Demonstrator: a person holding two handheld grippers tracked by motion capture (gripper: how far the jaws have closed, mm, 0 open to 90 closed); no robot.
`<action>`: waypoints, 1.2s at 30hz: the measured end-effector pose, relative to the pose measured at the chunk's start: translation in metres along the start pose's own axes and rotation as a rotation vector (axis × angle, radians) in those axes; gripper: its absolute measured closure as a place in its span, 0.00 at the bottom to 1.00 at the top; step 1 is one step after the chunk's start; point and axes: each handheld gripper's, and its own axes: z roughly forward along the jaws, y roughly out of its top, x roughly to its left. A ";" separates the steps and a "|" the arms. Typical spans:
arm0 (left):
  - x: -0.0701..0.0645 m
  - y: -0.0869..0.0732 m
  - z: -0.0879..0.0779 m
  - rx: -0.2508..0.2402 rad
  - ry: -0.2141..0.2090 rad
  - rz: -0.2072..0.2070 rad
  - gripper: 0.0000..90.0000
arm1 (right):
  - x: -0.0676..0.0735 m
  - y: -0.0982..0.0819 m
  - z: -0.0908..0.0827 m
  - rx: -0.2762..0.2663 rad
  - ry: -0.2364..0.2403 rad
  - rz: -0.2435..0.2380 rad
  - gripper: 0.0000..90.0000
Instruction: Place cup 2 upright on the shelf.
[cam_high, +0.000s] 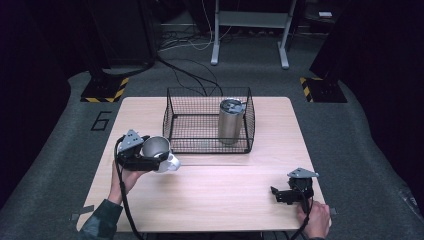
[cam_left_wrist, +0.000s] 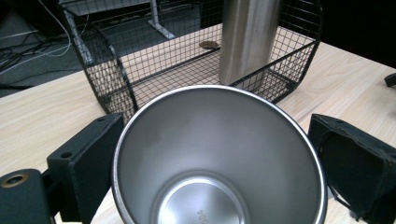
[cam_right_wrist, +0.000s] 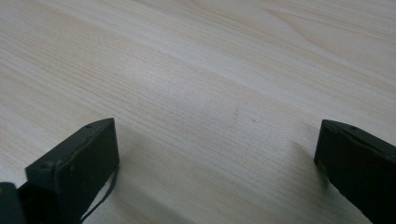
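My left gripper (cam_high: 159, 156) is shut on a steel cup (cam_high: 156, 146) at the table's left, just in front of the wire basket's left corner. The cup is tilted with its base pointing right. In the left gripper view the cup's open mouth (cam_left_wrist: 215, 163) faces the camera, with a black jaw pressed on each side of my left gripper (cam_left_wrist: 215, 140). A taller lidded steel tumbler (cam_high: 230, 122) (cam_left_wrist: 247, 37) stands upright in the right part of the black wire basket (cam_high: 172, 120) (cam_left_wrist: 112, 70). My right gripper (cam_high: 275, 193) (cam_right_wrist: 217, 154) stands open over bare wood near the front right.
The wooden table (cam_high: 225, 190) has bare room across its front and middle. Beyond the table, cables (cam_high: 190, 75) lie on the grey floor. A white desk frame (cam_high: 250, 30) stands behind, and hazard-striped stand bases (cam_high: 105, 90) (cam_high: 320, 87) flank the table's back corners.
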 end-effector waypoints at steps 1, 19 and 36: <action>0.000 0.002 0.001 0.004 -0.006 0.004 0.07 | 0.000 0.000 0.000 0.000 0.000 -0.001 0.00; -0.006 0.034 0.015 -0.004 -0.069 0.039 0.07 | 0.000 0.000 0.000 0.000 0.000 0.000 0.00; -0.011 0.072 0.039 -0.006 -0.087 0.085 0.07 | 0.000 0.000 0.000 0.001 0.000 0.000 0.00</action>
